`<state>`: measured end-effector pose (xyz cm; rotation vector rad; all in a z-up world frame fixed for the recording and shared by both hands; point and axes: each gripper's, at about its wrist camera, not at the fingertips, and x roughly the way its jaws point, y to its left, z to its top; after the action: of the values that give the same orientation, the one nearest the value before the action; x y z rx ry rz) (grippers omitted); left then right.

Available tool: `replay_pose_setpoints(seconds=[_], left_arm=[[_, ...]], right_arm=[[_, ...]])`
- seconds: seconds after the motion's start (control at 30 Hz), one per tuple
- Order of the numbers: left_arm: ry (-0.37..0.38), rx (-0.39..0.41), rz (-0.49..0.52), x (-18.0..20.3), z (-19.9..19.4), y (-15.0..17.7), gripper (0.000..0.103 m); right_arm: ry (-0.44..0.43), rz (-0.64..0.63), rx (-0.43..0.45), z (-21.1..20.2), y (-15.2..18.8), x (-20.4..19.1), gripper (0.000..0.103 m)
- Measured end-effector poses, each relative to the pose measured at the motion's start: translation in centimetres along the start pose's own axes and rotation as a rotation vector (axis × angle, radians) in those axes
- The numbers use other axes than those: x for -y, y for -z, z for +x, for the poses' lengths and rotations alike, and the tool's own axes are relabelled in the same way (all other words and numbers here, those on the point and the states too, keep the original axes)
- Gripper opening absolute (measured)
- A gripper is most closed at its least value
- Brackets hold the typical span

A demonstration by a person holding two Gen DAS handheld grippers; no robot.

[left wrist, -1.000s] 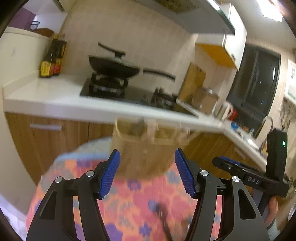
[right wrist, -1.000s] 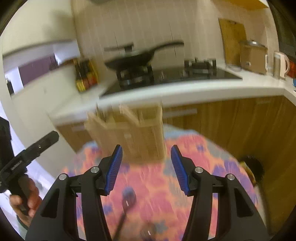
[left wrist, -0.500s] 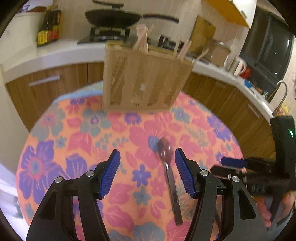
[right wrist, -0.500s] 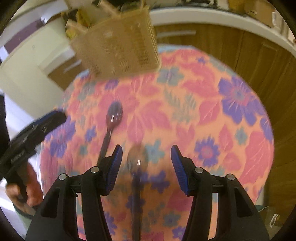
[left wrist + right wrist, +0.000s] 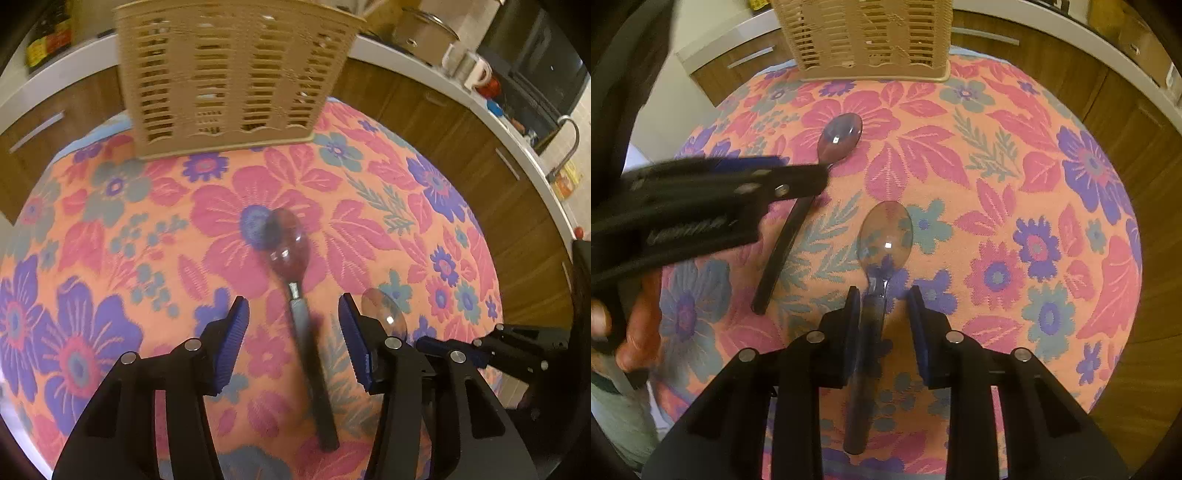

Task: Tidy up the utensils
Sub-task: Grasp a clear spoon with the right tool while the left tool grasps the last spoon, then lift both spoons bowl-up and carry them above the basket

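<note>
Two spoons lie on the flowered tablecloth (image 5: 110,258) in front of a beige slotted utensil basket (image 5: 229,74). The dark-handled spoon (image 5: 286,243) points its bowl at the basket, and its handle runs between the blue pads of my left gripper (image 5: 293,306). Those jaws are closing, with a gap on both sides of the handle. In the right wrist view the second spoon (image 5: 884,236) has a glossy bowl, and its handle runs between the fingers of my right gripper (image 5: 883,295). These jaws are closing too, and the right pad stands clear of the handle.
The basket (image 5: 864,37) stands at the far edge of the round table. Wooden cabinets (image 5: 461,140) and a white counter with a kettle (image 5: 476,74) wrap behind and to the right. A hand (image 5: 639,332) holds the left gripper (image 5: 812,173) over the dark-handled spoon (image 5: 840,138).
Both grippers have dropped and tipped down from the kitchen view onto the table. Each now straddles a spoon handle, and both pairs of jaws have narrowed, the right pair more.
</note>
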<state>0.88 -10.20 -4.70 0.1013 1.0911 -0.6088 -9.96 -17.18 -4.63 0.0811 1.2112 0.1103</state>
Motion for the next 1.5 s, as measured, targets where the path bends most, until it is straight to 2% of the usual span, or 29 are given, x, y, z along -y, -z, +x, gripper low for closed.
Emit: replay_pose_setpoints(seconds=[0.07,0.13,0.2,0.27,0.37,0.6,0.73,0.9,0.97,1.0,1.07,1.13,1.23,1.3,1.33,1.37,1.43,1.5], left_arm=[[-0.017,-0.032,0.042,0.9,0.7,-0.3,0.037],[-0.051,-0.044,0.07,1.5,1.4,-0.5,0.034],[-0.092,-0.049,0.104,2.0,1.8,-0.8,0.03],[-0.144,-0.06,0.143,2.3,2.1,-1.2,0.017],[-0.149,-0.053,0.132,1.8,2.2,-1.7,0.01],[-0.103,-0.026,0.075,0.6,1.4,-1.2,0.009],[-0.109,-0.022,0.056,-0.1,0.7,-0.4,0.01],[-0.11,-0.029,0.044,-0.9,0.2,0.3,0.01],[-0.101,-0.025,0.032,-1.2,0.0,0.3,0.01],[-0.092,-0.025,0.026,-1.4,-0.2,0.3,0.011],[-0.078,-0.036,0.023,-1.7,-0.3,0.3,0.025],[-0.084,-0.041,0.028,-1.8,-0.2,0.2,0.028],[-0.106,-0.055,0.06,-1.3,0.1,0.1,0.028],[-0.147,-0.06,0.101,-0.5,0.6,-0.2,0.026],[-0.188,-0.056,0.131,0.1,0.9,-0.2,0.014],[-0.22,-0.049,0.157,0.6,1.0,-0.1,0.009],[-0.19,-0.026,0.155,0.9,0.7,-0.2,0.009],[-0.158,0.019,0.135,0.8,-0.3,-0.5,0.009]], right_arm=[[0.024,-0.021,0.014,0.0,0.2,-0.3,0.02],[0.038,-0.05,0.027,0.0,0.4,-0.5,0.011],[0.034,-0.064,0.034,-0.1,0.4,0.0,0.01],[0.032,-0.049,0.041,-0.5,0.5,0.8,0.01],[0.027,-0.013,0.058,-1.2,0.0,2.5,0.01],[0.051,-0.024,0.061,-1.3,-2.1,4.7,0.01],[0.048,-0.008,0.044,-0.6,-3.1,5.9,0.01],[-0.006,0.043,-0.019,0.7,-3.6,6.9,0.011],[-0.024,0.047,-0.04,0.8,-3.9,7.0,0.015],[-0.038,0.048,-0.057,0.8,-4.1,7.1,0.017],[-0.063,0.051,-0.086,0.9,-4.4,7.2,0.023],[-0.058,0.024,-0.114,1.0,-4.9,6.9,0.024],[-0.029,0.001,-0.13,1.4,-5.4,6.2,0.024],[0.014,-0.034,-0.13,1.6,-5.7,5.5,0.016],[0.038,-0.058,-0.125,1.7,-6.0,4.9,0.01],[0.041,-0.073,-0.121,1.7,-6.1,4.4,0.01],[0.003,-0.074,-0.102,1.4,-6.4,3.8,0.01],[-0.022,-0.081,-0.034,0.1,-7.0,3.3,0.01]])
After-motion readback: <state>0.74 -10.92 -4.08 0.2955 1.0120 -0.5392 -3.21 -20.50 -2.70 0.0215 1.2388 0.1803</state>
